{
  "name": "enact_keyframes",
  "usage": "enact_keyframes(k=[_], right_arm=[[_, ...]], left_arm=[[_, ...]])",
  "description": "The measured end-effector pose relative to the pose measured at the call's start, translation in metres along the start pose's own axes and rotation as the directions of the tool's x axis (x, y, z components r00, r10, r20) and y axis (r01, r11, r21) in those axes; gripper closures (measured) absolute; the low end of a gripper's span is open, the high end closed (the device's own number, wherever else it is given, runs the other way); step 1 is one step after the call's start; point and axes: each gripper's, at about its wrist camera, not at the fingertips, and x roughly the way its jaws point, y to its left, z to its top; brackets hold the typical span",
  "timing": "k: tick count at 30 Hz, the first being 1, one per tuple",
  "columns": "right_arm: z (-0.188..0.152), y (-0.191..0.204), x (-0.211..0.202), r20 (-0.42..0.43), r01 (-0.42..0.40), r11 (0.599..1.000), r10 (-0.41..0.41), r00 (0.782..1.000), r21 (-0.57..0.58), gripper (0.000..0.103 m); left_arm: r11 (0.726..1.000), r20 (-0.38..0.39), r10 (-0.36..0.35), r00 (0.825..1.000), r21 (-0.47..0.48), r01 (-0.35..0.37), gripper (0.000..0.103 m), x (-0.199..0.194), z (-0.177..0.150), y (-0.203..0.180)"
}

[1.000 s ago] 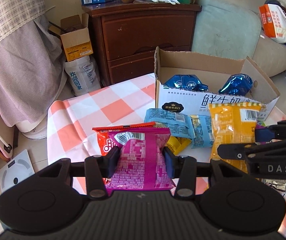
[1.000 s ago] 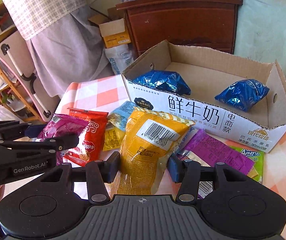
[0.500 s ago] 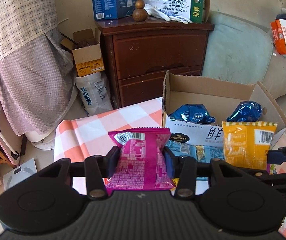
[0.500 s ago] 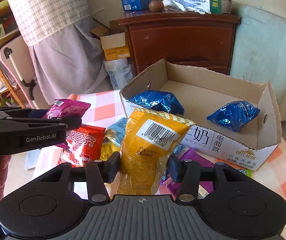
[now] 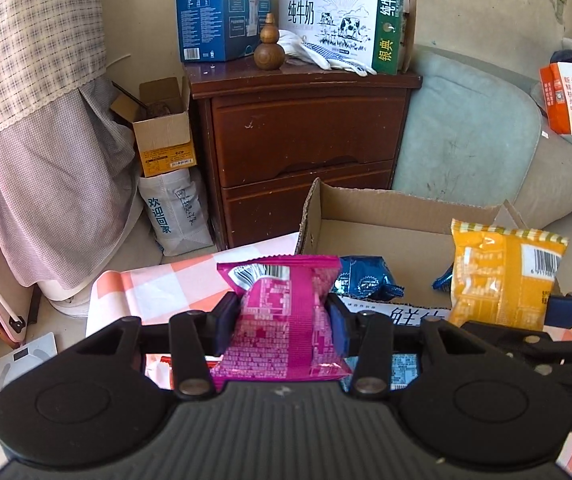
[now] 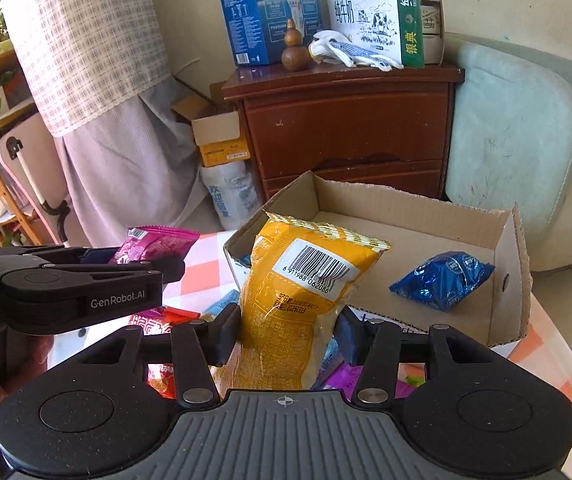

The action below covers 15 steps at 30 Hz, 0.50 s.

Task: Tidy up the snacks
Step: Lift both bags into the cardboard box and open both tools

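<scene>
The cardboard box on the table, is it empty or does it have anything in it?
Not empty. The open-topped cardboard box holds blue foil packets, one visible at each end, with bare floor between.

Magenta snack packet [image 5: 286, 320], yellow-orange packet [image 6: 306, 300] with white barcode label, shiny blue packets [image 6: 442, 280] in brown cardboard box [image 6: 502, 264]; tablecloth [image 5: 173, 284] orange-white check; dark red-brown cabinet [image 5: 306, 140].

1. A dark wooden nightstand [image 5: 306, 148] with 2 drawers stands behind the tabletop.
2. On its top are a blue carton [image 5: 217, 12], a white milk carton [image 5: 338, 20] with a green end, a wooden gourd [image 5: 269, 46] and white work gloves [image 5: 326, 54].
3. Left of it, an open small cardboard box [image 5: 163, 132] sits on a white printed bag [image 5: 175, 212].
4. A pale green cushion [image 5: 466, 136] leans at its right.
5. A bathroom scale [image 5: 25, 358] lies on the floor.
</scene>
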Motion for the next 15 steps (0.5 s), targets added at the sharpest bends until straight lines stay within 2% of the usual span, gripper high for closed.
enact_keyframes(k=[6, 11, 15], right_arm=[[0.016, -0.028, -0.013, 0.06, 0.039, 0.998, -0.042, 0.997, 0.044, 0.054], [0.023, -0.054, -0.017, 0.096, 0.129, 0.988, -0.138, 0.986, 0.089, 0.054], [0.026, -0.068, -0.01, 0.094, 0.169, 0.978, -0.182, 0.979, 0.125, 0.054]], left_arm=[[1.0, 0.011, -0.019, 1.0, -0.017, 0.019, 0.058, 0.01, 0.011, -0.01], [0.999, 0.022, -0.035, 0.999, -0.009, 0.035, 0.058, 0.02, 0.019, -0.023], [0.999, 0.038, -0.039, 0.999, -0.006, 0.039, 0.058, 0.027, 0.028, -0.031]])
